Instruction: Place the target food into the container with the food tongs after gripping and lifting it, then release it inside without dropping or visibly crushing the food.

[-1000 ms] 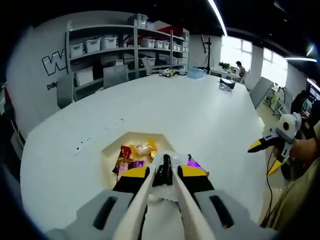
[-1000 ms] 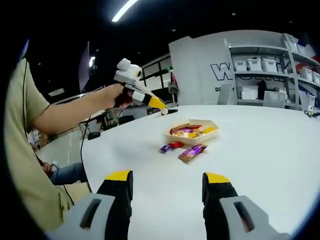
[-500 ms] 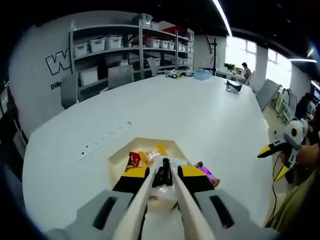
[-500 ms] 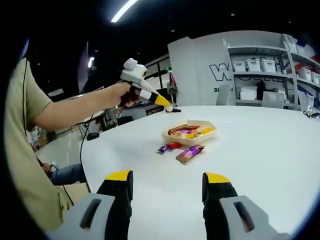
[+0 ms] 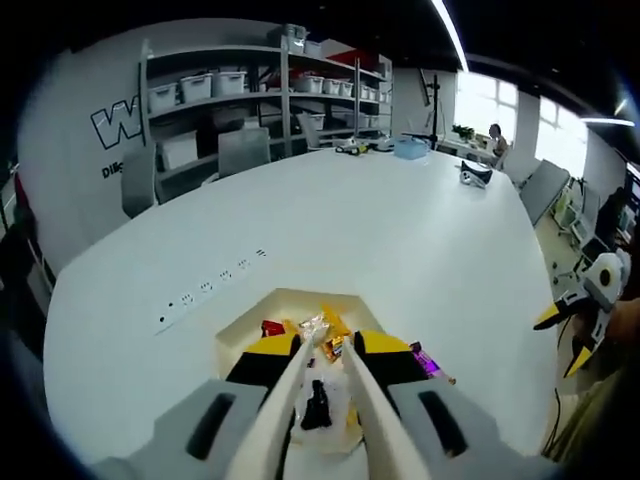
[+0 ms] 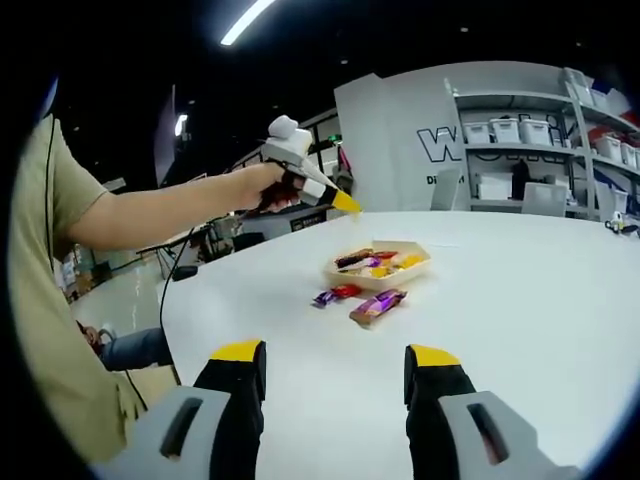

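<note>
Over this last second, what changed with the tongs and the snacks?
The left claw, shut on the tongs, has carried them forward over the tray; the black-wrapped snack sits farther back between the tong arms. The right claw stays open and low; two snacks remain on the table.

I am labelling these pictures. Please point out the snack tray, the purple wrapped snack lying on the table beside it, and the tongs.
snack tray (image 6: 412,270), right gripper view, on its front wall.
purple wrapped snack (image 6: 378,304), right gripper view, middle of wrapper.
tongs (image 5: 355,390), left gripper view, on the right-hand blade.
</note>
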A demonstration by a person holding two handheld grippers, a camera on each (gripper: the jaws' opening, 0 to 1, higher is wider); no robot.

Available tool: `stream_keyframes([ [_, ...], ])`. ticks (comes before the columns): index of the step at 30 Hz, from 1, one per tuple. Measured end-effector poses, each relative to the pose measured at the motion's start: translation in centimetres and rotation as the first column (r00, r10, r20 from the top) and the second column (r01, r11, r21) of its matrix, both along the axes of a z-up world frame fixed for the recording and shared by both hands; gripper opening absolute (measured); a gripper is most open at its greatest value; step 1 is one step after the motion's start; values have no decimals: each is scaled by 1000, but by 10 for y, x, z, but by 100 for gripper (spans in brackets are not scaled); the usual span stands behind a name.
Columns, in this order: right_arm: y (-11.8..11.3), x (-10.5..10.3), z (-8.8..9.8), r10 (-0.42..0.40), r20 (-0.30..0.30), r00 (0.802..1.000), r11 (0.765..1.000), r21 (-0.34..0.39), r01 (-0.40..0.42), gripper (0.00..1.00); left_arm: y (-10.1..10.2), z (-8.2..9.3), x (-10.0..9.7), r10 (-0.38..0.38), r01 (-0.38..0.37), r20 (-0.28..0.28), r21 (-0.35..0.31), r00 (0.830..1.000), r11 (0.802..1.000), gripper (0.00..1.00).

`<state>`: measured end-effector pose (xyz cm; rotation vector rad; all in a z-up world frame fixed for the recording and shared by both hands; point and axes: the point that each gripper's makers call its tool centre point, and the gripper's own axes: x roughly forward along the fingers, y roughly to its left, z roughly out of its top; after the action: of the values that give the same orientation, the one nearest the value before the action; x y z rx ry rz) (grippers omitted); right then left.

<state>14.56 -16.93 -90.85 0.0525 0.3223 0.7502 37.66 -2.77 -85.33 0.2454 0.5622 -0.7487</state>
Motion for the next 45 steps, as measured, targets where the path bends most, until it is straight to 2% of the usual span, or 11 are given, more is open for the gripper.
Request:
stream_keyframes([
  [2, 0, 0, 0, 0, 0, 1000, 1000, -1, 0, 53, 0, -1, -7, 1, -1, 0, 5, 1000, 1000, 20],
  [4, 0, 0, 0, 0, 0, 1000, 1000, -1, 0, 53, 6, -3, -4, 3, -3, -4, 9, 1000, 1000, 20],
  [14, 6, -1, 0, 10, 1, 1000, 1000, -2, -10, 53, 18, -7, -14, 16, -16, -16, 17, 1000, 1000, 21],
  [34, 10, -3, 1, 17, 1, 1000, 1000, -8, -17, 53, 19, -4, -31, 10, -10, -21, 9, 1000, 1000, 22],
  [45, 11, -4, 1, 20, 2, 1000, 1000, -7, -20, 53, 24, -12, -40, 6, -5, -31, 16, 1000, 1000, 22],
])
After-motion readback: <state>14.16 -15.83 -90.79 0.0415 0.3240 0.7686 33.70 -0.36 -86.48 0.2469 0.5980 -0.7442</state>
